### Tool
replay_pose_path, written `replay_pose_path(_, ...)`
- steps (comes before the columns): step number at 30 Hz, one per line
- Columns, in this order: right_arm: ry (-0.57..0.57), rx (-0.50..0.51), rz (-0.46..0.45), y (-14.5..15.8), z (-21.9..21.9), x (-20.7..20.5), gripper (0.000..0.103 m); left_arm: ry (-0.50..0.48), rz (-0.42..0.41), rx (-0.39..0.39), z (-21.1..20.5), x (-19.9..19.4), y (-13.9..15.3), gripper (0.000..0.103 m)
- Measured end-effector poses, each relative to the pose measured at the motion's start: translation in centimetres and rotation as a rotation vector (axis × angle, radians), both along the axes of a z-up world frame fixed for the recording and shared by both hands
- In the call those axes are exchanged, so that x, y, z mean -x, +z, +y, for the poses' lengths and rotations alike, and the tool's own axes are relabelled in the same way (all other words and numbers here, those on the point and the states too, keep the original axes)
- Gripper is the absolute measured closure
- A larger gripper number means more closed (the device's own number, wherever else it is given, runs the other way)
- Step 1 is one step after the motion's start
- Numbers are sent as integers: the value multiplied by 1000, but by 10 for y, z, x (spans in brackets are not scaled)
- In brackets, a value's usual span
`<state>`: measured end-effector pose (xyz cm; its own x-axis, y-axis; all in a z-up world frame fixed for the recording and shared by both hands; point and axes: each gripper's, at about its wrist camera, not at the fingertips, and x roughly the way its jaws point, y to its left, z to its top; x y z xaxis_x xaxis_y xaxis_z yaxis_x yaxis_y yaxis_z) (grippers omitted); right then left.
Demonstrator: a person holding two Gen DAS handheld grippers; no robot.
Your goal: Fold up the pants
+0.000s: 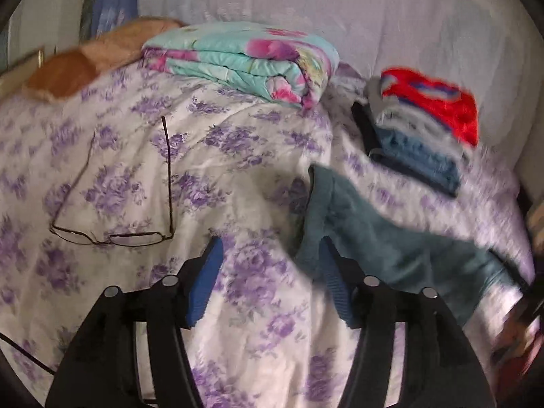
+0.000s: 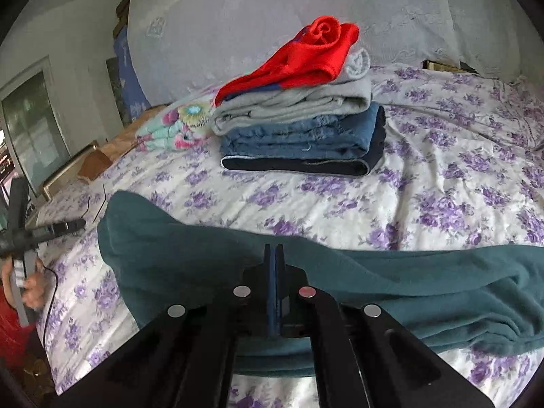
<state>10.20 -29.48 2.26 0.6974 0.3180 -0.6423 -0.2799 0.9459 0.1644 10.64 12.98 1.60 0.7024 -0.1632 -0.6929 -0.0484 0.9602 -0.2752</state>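
1. Left wrist view. The left gripper (image 1: 272, 272) hangs over the floral bedspread (image 1: 142, 156) with its blue pads spread wide and nothing between them. The teal pants (image 1: 370, 234) lie to its right: their near edge laps against the right-hand pad, and the cloth runs off toward the right rim of the frame, where motion blur hides its end. A pair of eyeglasses (image 1: 112, 234) rests on the bedspread well to the left, apart from the pants. Farther back sit a folded floral quilt (image 1: 244, 64) and a stack of folded clothes (image 1: 421, 129).

2. Right wrist view. The right gripper (image 2: 274, 255) has its pads pressed together on the upper edge of the teal pants (image 2: 374, 282), pinching a fold of the cloth. The garment's long axis runs crosswise to the fingers — one rounded end at the left, the bulk trailing to the right edge of the frame, draped on the floral bedspread (image 2: 442, 183). The stack of folded clothes (image 2: 299, 129) stands beyond, clear of the pants. The left gripper (image 2: 64, 227) shows at the far left, just beside the pants' left end.

3. Governing relation. The free left end lies nearest the left gripper — probably the hand to take that end, while the right one holds the middle.
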Motion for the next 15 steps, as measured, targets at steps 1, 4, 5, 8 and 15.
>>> replay_pose_path(1, -2, 7, -3, 0, 1, 0, 102, 5, -3, 18, 0, -3, 3, 32)
replay_pose_path(4, 22, 9, -5, 0, 5, 0, 89, 26, -2, -20, -8, -22, 11, 19)
replay_pose_path(5, 26, 14, -7, -1, 6, 1, 75, 19, 7, -51, -13, -32, 12, 16)
replay_pose_path(8, 1, 61, -47, -4, 8, 4, 43, 12, 65, -175, -33, -68, 4, 16)
replay_pose_path(15, -23, 39, -49, -5, -8, -1, 46, -93, 21, -207, -54, -70, 3, 84)
